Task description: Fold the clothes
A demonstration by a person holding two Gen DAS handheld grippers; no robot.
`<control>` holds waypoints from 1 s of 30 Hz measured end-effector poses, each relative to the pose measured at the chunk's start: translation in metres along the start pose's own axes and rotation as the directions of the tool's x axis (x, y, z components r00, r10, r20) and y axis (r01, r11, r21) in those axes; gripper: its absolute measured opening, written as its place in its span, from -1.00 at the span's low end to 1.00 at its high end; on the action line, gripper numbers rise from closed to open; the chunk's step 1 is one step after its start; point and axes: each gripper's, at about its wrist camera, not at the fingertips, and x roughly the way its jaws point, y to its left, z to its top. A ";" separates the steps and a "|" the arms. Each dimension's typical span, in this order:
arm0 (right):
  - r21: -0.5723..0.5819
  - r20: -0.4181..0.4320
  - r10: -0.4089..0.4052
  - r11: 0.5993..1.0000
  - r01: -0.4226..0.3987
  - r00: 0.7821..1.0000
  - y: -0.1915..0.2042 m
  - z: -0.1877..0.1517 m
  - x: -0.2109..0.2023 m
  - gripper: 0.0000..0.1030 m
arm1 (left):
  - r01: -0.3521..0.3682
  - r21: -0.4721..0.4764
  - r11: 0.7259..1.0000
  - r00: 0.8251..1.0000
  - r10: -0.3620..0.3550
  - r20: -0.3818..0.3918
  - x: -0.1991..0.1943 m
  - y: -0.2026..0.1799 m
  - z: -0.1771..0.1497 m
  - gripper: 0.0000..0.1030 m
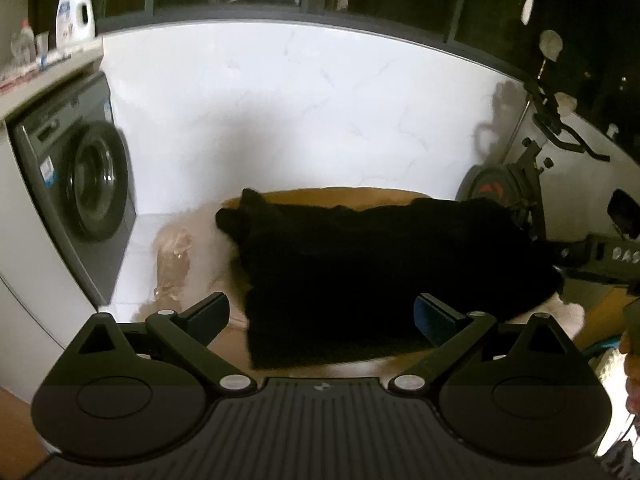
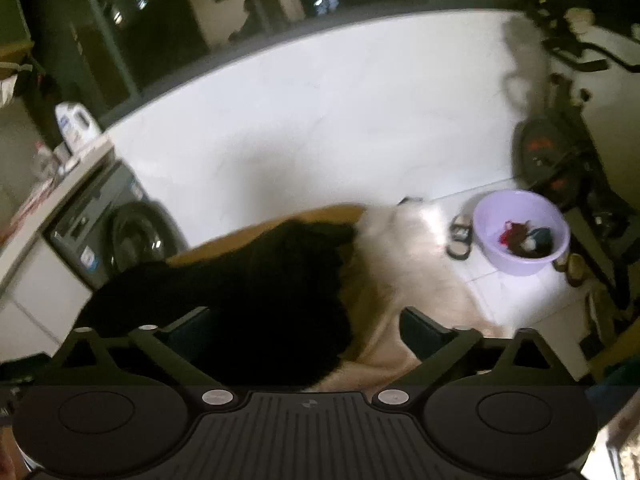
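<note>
While both wrist views are blurred, the main things can be made out. The black garment [image 1: 380, 276] lies in a folded, roughly rectangular heap on a brown table [image 1: 344, 194], on top of a pale cloth [image 2: 400, 280] that hangs over the table's edge. In the left view the left gripper [image 1: 322, 316] is in front of the near edge of the garment; its jaws stand wide apart and hold nothing. In the right view the right gripper [image 2: 306, 328] is also spread wide, with the black garment and the pale cloth showing between its fingers; whether they touch the fabric cannot be told.

On the left there is a dark washing machine [image 1: 80, 176] with a blue sticker [image 1: 48, 174] on its front, but the print is too small to read. A white detergent jug [image 1: 74, 14] stands on the counter above it; its label is not readable. On the right an exercise bike [image 1: 560, 184] stands near the table, and white letters "DAS" [image 1: 624, 255] show on its frame at the picture's edge. A purple basin [image 2: 520, 236] with small dark and red items sits on the white tiled floor [image 2: 512, 300].
</note>
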 end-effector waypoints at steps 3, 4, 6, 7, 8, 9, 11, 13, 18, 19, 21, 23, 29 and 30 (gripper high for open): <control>0.017 0.038 0.009 1.000 -0.010 0.999 -0.015 -0.002 -0.032 0.98 | -0.008 -0.019 1.000 1.000 0.008 -0.012 -0.011 -0.015 -0.003 0.97; 0.009 0.040 0.014 1.000 -0.014 0.999 -0.019 -0.003 -0.041 0.98 | -0.011 -0.026 1.000 1.000 0.010 -0.015 -0.015 -0.020 -0.004 0.98; -0.015 0.039 0.013 1.000 -0.013 0.999 -0.025 -0.006 -0.056 0.98 | -0.024 -0.027 0.999 1.000 0.023 -0.015 -0.024 -0.027 -0.007 0.99; -0.024 0.039 0.008 1.000 -0.007 0.999 -0.027 -0.006 -0.062 0.98 | -0.035 -0.022 0.999 0.999 0.035 -0.016 -0.027 -0.031 -0.010 0.99; -0.034 0.040 0.003 0.999 -0.002 0.999 -0.030 -0.007 -0.068 0.98 | -0.046 -0.018 0.999 0.999 0.046 -0.018 -0.031 -0.036 -0.012 0.99; -0.038 0.038 -0.001 0.999 0.003 0.999 -0.031 -0.008 -0.073 0.98 | -0.057 -0.014 0.998 0.998 0.056 -0.020 -0.034 -0.040 -0.014 0.99; -0.043 0.036 -0.010 0.999 0.011 0.999 -0.032 -0.009 -0.082 0.98 | -0.069 -0.011 0.998 0.997 0.069 -0.025 -0.040 -0.049 -0.018 0.99; -0.046 0.033 -0.014 0.999 0.016 0.999 -0.033 -0.010 -0.091 0.98 | -0.080 -0.010 0.997 0.996 0.079 -0.028 -0.046 -0.058 -0.023 0.99; -0.076 0.034 0.007 0.997 -0.004 0.999 -0.039 -0.017 -0.111 0.98 | -0.101 -0.010 0.995 0.995 0.101 -0.026 -0.059 -0.077 -0.036 0.99; -0.082 0.032 0.010 0.997 -0.007 0.999 -0.040 -0.017 -0.113 0.98 | -0.105 -0.010 0.994 0.994 0.105 -0.025 -0.061 -0.080 -0.039 0.99; -0.087 0.029 0.016 0.996 -0.014 0.999 -0.044 -0.020 -0.119 0.98 | -0.115 -0.011 0.993 0.993 0.115 -0.022 -0.065 -0.086 -0.045 0.99; -0.086 0.022 0.022 0.996 -0.020 1.000 -0.049 -0.023 -0.125 0.98 | -0.125 -0.010 0.992 0.992 0.125 -0.023 -0.068 -0.092 -0.050 0.99; -0.091 -0.017 0.039 0.995 -0.040 0.999 -0.054 -0.037 -0.136 0.98 | -0.168 -0.011 0.986 0.985 0.168 -0.037 -0.080 -0.103 -0.067 0.99; -0.090 -0.025 0.041 0.995 -0.043 0.999 -0.054 -0.040 -0.138 0.98 | -0.174 -0.016 0.985 0.984 0.173 -0.038 -0.083 -0.103 -0.070 0.99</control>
